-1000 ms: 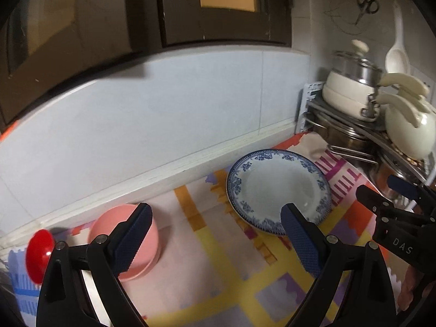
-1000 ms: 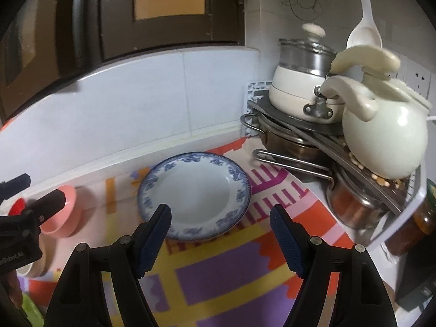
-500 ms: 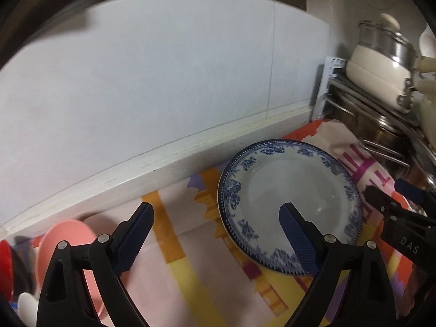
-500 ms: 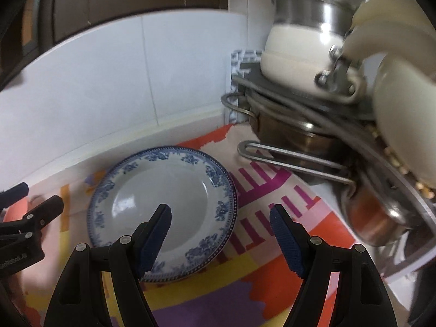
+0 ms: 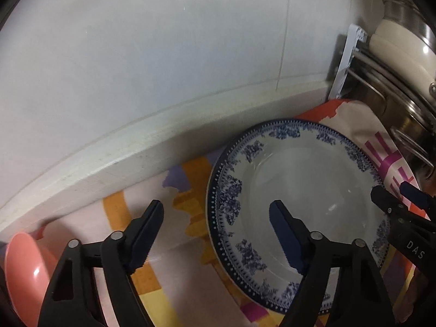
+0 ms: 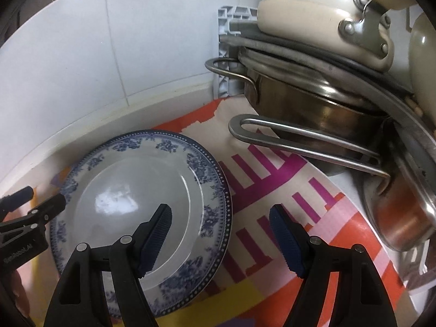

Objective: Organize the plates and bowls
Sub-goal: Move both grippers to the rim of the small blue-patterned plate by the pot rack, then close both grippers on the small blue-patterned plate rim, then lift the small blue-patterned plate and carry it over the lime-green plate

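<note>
Left wrist view: the left gripper (image 5: 216, 215) has its jaws spread wide and holds nothing. Its left finger hangs over the patterned mat (image 5: 152, 280), its right finger over the well of the blue-and-white plate (image 5: 308, 190), so the plate's left rim lies between the two fingers. Whether either finger touches the plate cannot be told. The plate lies flat on the mat, close to the white ledge at the foot of the tiled wall (image 5: 163, 54). At the far left edge, well apart from the plate, sits a pink bowl (image 5: 24, 267), only partly in frame. At the right edge the tips of the right gripper (image 5: 400, 199) reach in over the plate's right rim, and behind them stands a stack of pots (image 5: 395, 68).

In the right wrist view, the right gripper (image 6: 219, 218) is likewise spread open and empty — its left finger over the plate (image 6: 130, 190), its right finger over the mat (image 6: 272, 190) with its magenta and orange bars, the plate's right rim between them. The left gripper (image 6: 30, 201) shows at the left edge, its tips at the plate's opposite rim. Beyond the plate, to the right, a steel pot (image 6: 299, 109) with a long loop handle sits on the mat's edge; a cream pot (image 6: 313, 13) is stacked above it, and a copper-toned pan (image 6: 400, 207) sits lower right. A white plastic rack (image 6: 226, 54) stands in the corner against the wall (image 6: 109, 41).
</note>
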A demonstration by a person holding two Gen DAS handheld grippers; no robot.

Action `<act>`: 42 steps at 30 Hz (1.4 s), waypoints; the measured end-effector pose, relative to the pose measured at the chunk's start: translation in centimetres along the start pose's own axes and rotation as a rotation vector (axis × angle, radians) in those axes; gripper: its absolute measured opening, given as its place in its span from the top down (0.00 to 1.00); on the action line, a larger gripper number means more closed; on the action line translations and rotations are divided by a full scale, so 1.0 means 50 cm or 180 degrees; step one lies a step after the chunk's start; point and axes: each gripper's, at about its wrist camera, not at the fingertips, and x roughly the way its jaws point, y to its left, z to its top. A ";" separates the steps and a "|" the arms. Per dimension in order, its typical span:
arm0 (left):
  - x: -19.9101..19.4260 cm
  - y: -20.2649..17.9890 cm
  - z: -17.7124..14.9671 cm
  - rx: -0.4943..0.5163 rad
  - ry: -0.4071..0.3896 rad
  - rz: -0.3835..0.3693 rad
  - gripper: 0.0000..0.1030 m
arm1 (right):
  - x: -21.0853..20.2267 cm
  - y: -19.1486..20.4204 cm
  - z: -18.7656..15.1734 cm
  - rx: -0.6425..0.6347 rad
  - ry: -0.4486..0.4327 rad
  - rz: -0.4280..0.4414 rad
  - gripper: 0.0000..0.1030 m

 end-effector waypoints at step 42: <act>-0.063 -0.006 -0.016 -0.0016 0.0167 -0.0093 0.66 | -0.025 0.014 -0.003 -0.0063 0.0216 0.0198 0.64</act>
